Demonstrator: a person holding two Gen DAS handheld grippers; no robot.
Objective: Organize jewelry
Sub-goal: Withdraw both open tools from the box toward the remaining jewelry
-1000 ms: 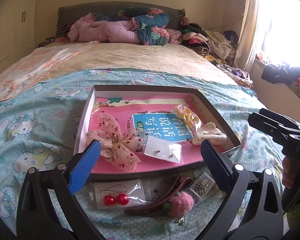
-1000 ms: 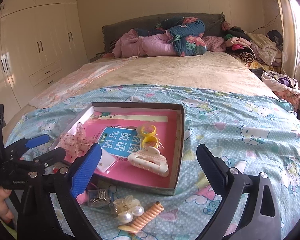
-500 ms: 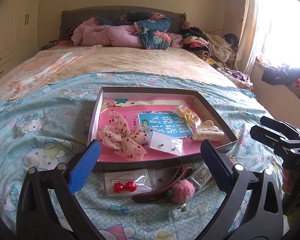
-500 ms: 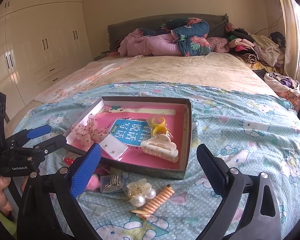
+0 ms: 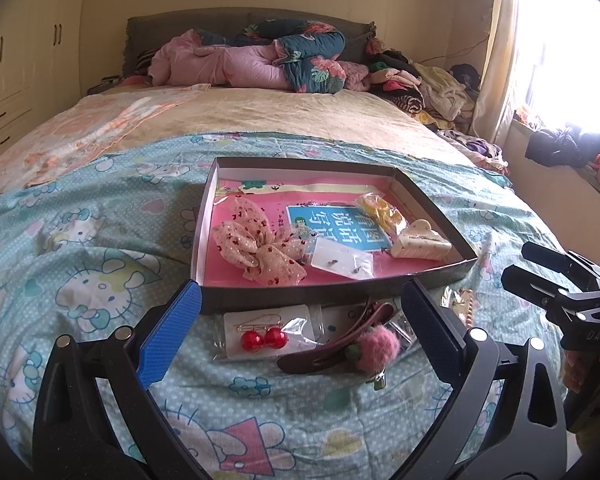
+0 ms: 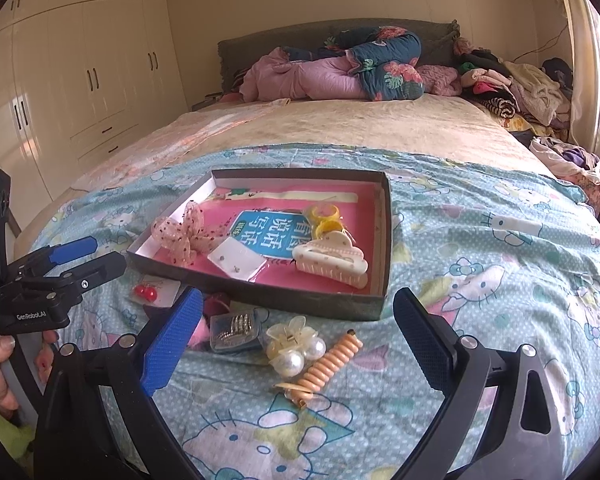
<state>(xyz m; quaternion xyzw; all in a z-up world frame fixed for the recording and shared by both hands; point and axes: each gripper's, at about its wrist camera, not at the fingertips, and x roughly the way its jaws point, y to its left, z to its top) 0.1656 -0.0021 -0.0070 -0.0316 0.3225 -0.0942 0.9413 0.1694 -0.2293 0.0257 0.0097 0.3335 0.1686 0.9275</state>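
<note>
Lying before the tray (image 5: 324,293): red earrings (image 5: 262,339) and pom-pom clip (image 5: 340,350) between spread left gripper (image 5: 300,334) jaws; pearl clip (image 6: 294,346) and spiral clip (image 6: 324,366) between spread right gripper (image 6: 298,342) jaws.

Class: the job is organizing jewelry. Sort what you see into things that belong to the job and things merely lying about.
Job: box, red earrings, pearl clip, spiral clip, pompom clip, cream claw clip.
Lying about: bedding pile, clothes heap.

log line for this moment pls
left gripper: open, empty | right gripper: open, empty | red bead earrings card: outside shallow grey box
</note>
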